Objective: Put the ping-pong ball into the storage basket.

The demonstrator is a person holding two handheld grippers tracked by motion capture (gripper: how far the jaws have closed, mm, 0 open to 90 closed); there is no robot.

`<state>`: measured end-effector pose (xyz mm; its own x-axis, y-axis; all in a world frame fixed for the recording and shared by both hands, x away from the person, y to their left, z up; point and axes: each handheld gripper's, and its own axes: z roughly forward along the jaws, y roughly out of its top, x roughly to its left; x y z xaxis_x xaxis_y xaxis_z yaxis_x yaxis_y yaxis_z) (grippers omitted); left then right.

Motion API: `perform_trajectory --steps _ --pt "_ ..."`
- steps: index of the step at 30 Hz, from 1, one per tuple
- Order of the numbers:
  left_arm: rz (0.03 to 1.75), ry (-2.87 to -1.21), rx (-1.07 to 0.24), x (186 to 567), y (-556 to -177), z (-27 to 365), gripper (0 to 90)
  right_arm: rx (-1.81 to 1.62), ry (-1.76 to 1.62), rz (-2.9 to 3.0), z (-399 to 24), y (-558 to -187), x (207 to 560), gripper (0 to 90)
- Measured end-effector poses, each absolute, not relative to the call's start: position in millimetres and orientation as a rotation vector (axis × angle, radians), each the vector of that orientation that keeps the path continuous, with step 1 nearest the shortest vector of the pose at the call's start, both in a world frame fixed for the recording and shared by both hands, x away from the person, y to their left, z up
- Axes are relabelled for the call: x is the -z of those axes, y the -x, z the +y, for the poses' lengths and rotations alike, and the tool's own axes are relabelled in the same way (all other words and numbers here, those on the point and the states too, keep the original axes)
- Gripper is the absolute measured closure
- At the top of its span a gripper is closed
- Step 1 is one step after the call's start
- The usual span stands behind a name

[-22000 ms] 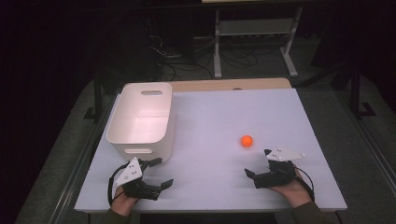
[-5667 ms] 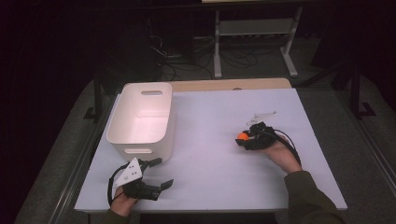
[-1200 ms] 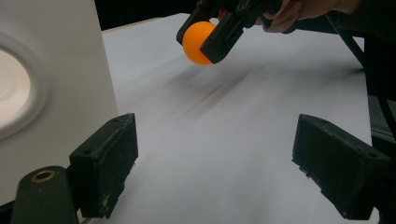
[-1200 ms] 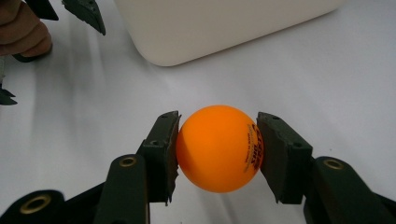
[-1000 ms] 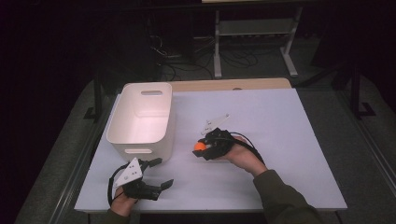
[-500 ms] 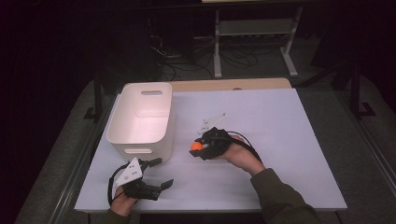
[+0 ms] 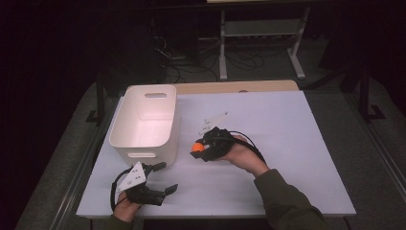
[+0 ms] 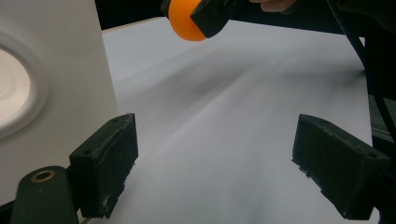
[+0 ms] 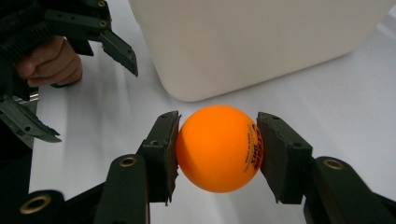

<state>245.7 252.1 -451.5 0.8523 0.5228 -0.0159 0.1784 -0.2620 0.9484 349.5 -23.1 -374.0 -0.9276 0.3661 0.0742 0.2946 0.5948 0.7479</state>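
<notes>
At the near left corner of the bench, the left gripper rests in the person's hand with its jaws spread wide and nothing between them; most of that hand is cut off by the lower edge of the high view. Just beyond it stands a white bin, its near wall filling the left of the left gripper view. Right of the bin, near the middle of the bench, the right gripper has its jaws clamped on an orange ball, one pad on each side. The small black print on the ball is too fine to read.
</notes>
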Motion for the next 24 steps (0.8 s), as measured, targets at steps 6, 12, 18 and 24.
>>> perform_trajectory --steps 6,12,18,24 --pt "0.529 -1.835 -0.359 451.5 -245.8 252.1 14.1 -1.271 -0.553 2.726 -19.1 -350.6 367.1 49.7" --pt "0.529 -1.834 -0.359 451.5 -245.8 252.4 14.1 -1.286 -0.535 2.726 -16.2 -353.1 358.2 49.7" --pt "0.527 -1.836 -0.36 451.5 -245.6 252.1 14.1 -1.3 -0.525 2.719 -15.4 -355.2 350.6 49.7" --pt "0.53 -1.834 -0.358 451.6 -245.7 251.8 14.1 -1.315 -0.52 2.715 -14.0 -356.6 342.5 49.7"
